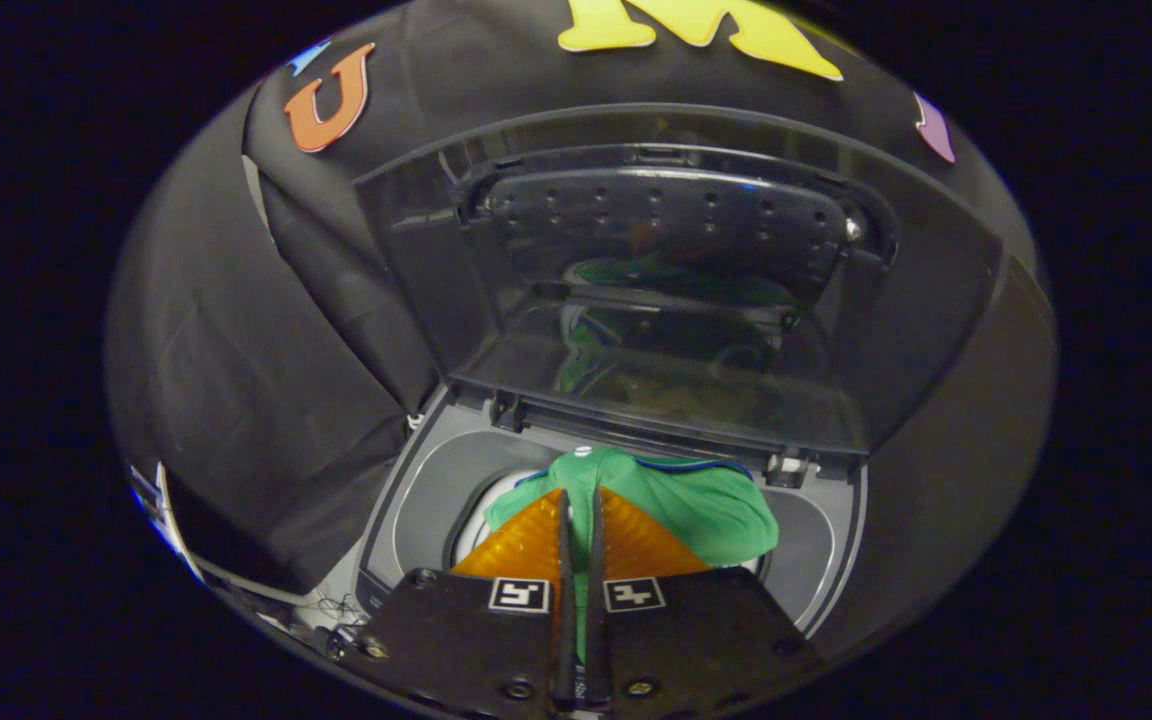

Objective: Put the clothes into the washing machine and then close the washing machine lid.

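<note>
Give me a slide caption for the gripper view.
Gripper pinching green garment above open washing machine.

The gripper (580,500) points forward and downward, its two fingers (526,545) drawn close together with only a narrow slit between them, pinching a fold of the green garment (706,500) that spreads out just ahead of the tips

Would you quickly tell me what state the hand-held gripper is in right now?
Hand-held gripper: closed on the green garment, held over the open washer.
</note>
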A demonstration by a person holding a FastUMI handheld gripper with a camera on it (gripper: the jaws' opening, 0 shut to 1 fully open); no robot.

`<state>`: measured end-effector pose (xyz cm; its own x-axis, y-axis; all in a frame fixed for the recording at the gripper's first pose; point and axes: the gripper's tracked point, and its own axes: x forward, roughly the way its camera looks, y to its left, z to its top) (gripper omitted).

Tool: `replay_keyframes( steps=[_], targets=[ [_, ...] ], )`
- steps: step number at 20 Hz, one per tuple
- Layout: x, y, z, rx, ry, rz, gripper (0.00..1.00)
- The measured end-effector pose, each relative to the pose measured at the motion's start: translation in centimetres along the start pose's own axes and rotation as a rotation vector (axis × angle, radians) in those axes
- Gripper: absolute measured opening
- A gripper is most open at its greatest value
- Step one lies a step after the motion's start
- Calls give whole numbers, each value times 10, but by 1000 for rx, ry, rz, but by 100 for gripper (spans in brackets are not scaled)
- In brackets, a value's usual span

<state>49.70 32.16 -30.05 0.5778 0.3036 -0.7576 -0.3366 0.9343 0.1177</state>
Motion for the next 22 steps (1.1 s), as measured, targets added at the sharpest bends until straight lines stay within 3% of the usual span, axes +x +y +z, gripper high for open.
replay_keyframes(
  steps=[4, 13, 22],
  targets=[
    [-1, 0, -13, -8, 52, 9, 100],
    [-43, -4, 3, -5, -32, 2, 98],
    [-146, 0, 85, 13, -240, -15, 98]
  ],
)
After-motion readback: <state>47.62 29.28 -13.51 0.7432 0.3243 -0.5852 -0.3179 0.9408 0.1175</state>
